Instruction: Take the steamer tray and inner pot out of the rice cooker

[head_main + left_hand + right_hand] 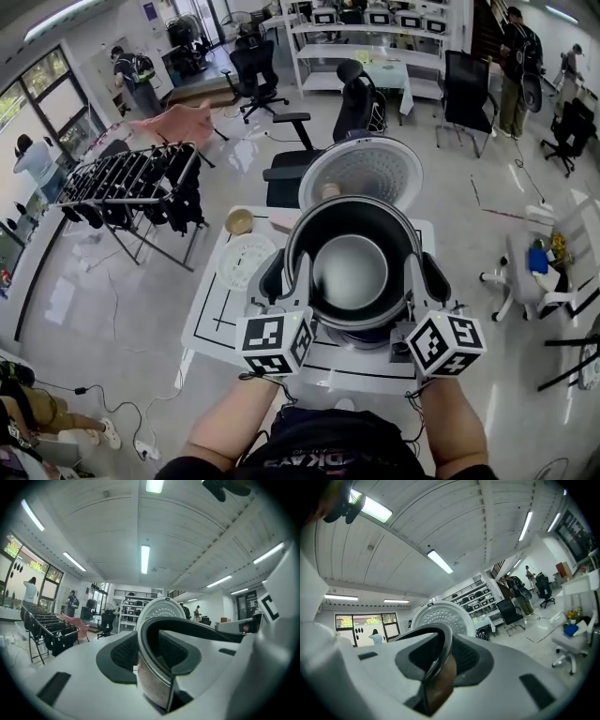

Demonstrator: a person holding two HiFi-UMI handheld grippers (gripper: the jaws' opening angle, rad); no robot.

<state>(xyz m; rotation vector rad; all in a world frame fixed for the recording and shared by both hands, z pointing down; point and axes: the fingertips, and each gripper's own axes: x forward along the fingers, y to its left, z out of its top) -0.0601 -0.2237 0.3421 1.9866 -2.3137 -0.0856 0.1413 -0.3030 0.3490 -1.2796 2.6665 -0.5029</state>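
I hold the dark inner pot, with its shiny bottom, by its rim between both grippers, raised over the rice cooker body. My left gripper is shut on the rim's left side, one pad inside the wall and one outside. My right gripper grips the right side the same way. The left gripper view has the pot wall clamped between the pads; the right gripper view shows the rim pinched too. The cooker's lid stands open behind. The white perforated steamer tray lies on the table to the left.
The white table also carries a small tan bowl at its far left corner. A black office chair stands behind the table, a loaded drying rack to the left, and a white chair to the right.
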